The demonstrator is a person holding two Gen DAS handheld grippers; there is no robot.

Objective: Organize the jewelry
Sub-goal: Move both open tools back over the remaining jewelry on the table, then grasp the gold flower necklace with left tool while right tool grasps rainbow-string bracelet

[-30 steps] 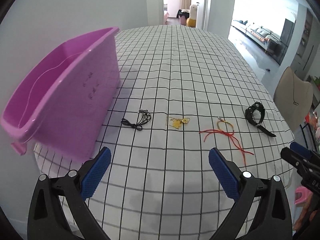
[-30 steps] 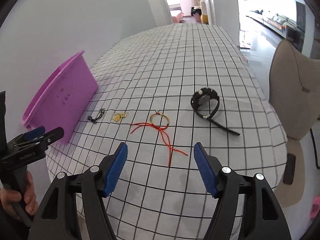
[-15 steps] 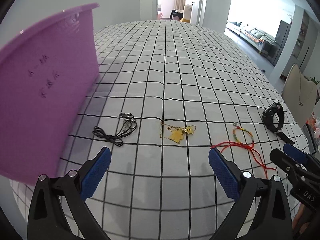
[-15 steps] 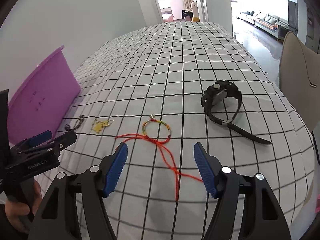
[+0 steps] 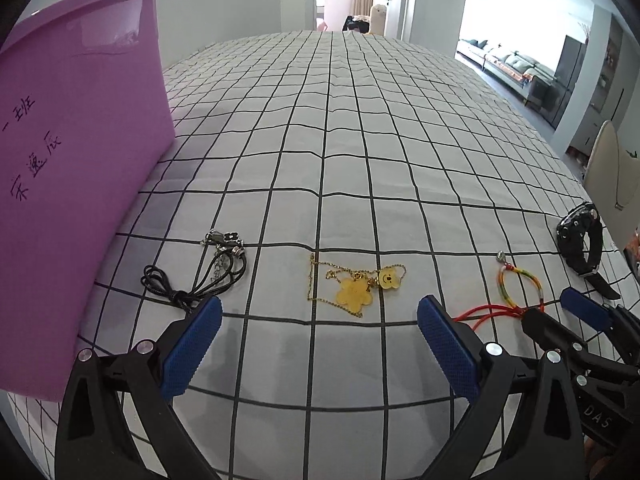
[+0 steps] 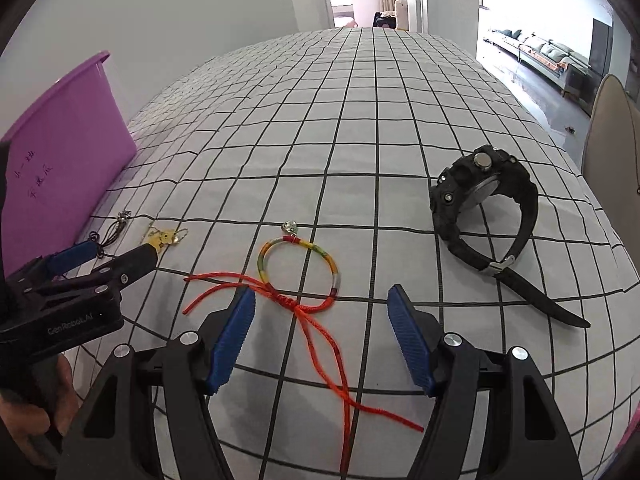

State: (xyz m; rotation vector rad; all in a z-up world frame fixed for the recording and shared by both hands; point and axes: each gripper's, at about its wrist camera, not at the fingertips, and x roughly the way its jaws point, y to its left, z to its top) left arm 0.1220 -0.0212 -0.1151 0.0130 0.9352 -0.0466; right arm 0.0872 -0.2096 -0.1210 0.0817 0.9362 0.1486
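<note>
Both grippers have dropped closer to the checked tablecloth (image 5: 340,152) since a second ago, so the jewelry looks much bigger now and nothing on the cloth has shifted. The purple tub (image 5: 80,152) sits at 9 o'clock in the left view; only its outer wall with handwriting shows, so I can't tell what's in it. The black watch (image 6: 486,208) is out at 2 o'clock in the right view and barely squeezes into the left one. The red string bracelet (image 6: 298,276) lies just ahead of the right gripper (image 6: 322,336), fingers spread wide, nothing between them. The left gripper (image 5: 320,348) is likewise wide apart and empty, with the yellow charm necklace (image 5: 356,286) at 12 and the black cord necklace (image 5: 200,276) at 11. Only the right view shows a hand (image 6: 28,404) on the left gripper's handle.
</note>
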